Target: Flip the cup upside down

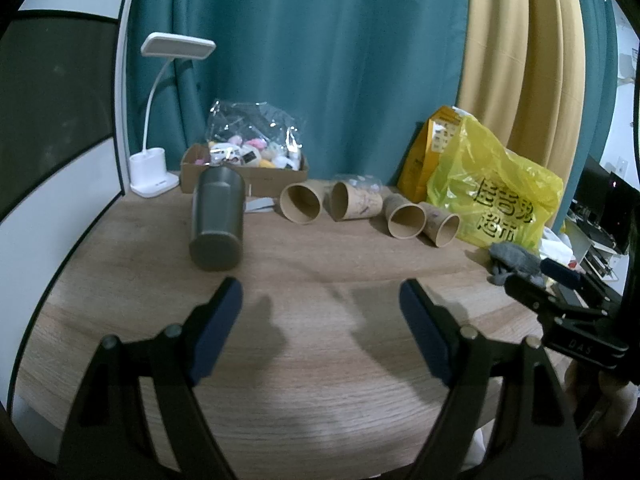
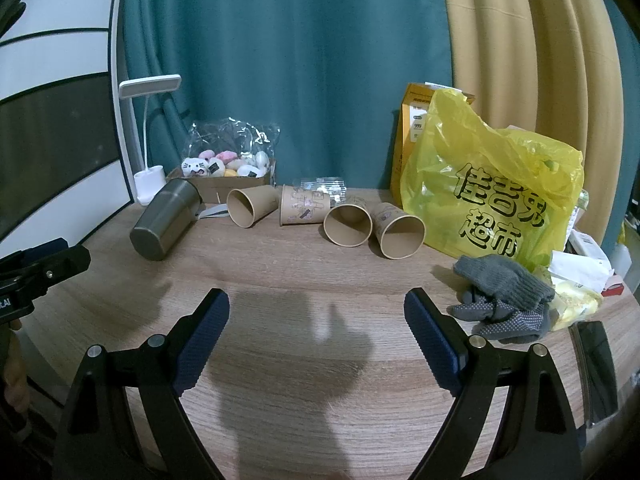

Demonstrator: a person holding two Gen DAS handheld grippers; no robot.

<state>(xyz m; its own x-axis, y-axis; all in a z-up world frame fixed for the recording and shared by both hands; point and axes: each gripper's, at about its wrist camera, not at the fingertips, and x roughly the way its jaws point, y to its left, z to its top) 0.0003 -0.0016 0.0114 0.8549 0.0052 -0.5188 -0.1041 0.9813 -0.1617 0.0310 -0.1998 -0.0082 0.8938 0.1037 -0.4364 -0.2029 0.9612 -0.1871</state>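
A grey metal cup point(image 1: 217, 220) lies on its side on the wooden table point(image 1: 320, 380), its base toward me; it also shows in the right wrist view point(image 2: 165, 220) at the left. Several brown paper cups point(image 1: 301, 203) lie on their sides in a row behind, also seen in the right wrist view point(image 2: 347, 224). My left gripper point(image 1: 320, 300) is open and empty, just short of the metal cup. My right gripper point(image 2: 316, 312) is open and empty over the table's middle. The right gripper's body point(image 1: 560, 304) shows at the right edge of the left wrist view.
A yellow plastic bag point(image 2: 492, 192) and orange box point(image 2: 412, 136) stand at the back right. Grey gloves point(image 2: 504, 296) lie in front of the bag. A cardboard tray of plush toys point(image 2: 224, 172) and a white desk lamp point(image 2: 148, 140) stand at the back left before teal curtains.
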